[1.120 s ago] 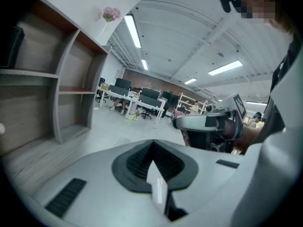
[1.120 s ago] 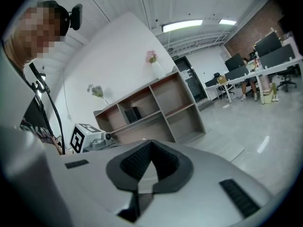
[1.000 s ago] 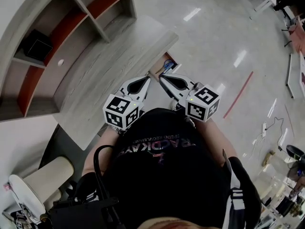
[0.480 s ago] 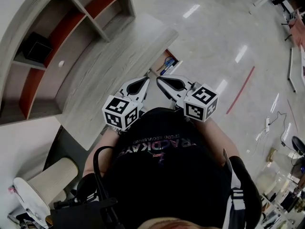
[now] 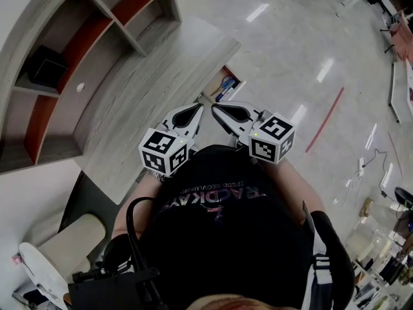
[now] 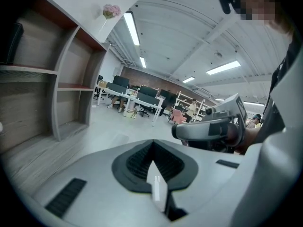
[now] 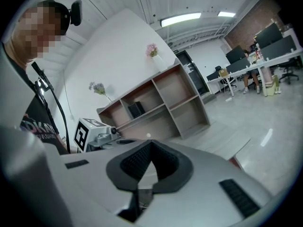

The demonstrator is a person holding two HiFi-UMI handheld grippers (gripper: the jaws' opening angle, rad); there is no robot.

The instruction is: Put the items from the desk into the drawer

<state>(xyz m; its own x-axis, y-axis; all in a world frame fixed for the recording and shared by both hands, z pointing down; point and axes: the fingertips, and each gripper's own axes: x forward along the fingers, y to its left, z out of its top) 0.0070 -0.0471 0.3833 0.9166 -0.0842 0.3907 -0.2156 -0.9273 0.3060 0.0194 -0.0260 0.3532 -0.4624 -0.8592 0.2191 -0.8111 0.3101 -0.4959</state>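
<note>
Close to the person's chest, the left hand-held gripper [image 5: 199, 108] and right hand-held gripper [image 5: 215, 108] sit side by side, each with jaws pressed together on nothing. Just beyond their tips the drawer [image 5: 237, 81] stands open under the counter [image 5: 148, 89] edge, holding what seem to be blue items [image 5: 226, 83]. A shelf unit [image 5: 71, 50] rises farther off to the left.

head cam looks steeply down past the person's chest: left tool [image 5: 197, 111] and right tool [image 5: 217, 110] mid-frame, bench [image 5: 148, 82] and shelf unit [image 5: 77, 50] upper left. each tool cam rides right on its own jaws, super close. left one faces out over the open office, right one faces the shelf unit. all three catch that shelf unit, and each tool cam sees the other tool.
</note>
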